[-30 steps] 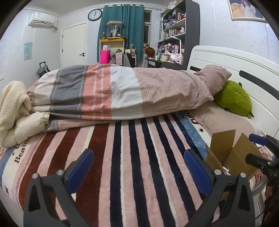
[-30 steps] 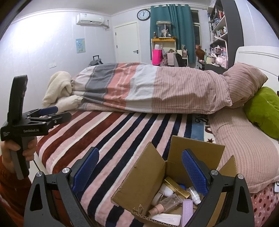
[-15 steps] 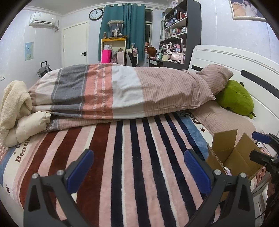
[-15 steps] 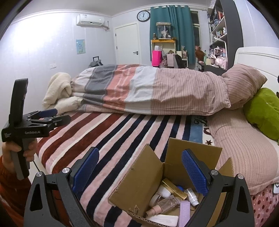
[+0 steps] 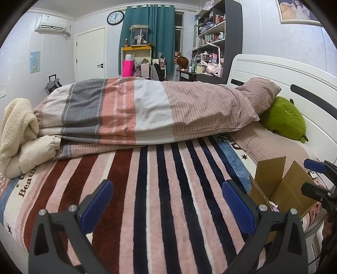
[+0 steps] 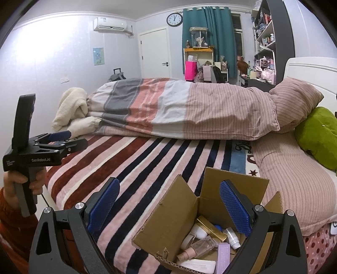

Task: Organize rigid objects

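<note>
Bedroom, striped blanket (image 5: pixel 160 202) bare ahead of left gripper (image 5: pixel 166 202), jaws apart, empty. Right gripper (image 6: pixel 169 202) spread, empty — cardboard box (image 6: pixel 174 210) of cosmetic bottles (image 6: pixel 198 246) beneath, apparently nothing unpacked yet.

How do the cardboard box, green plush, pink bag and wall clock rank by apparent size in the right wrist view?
1. cardboard box, nearest the camera
2. green plush, partly cropped
3. pink bag
4. wall clock
</note>
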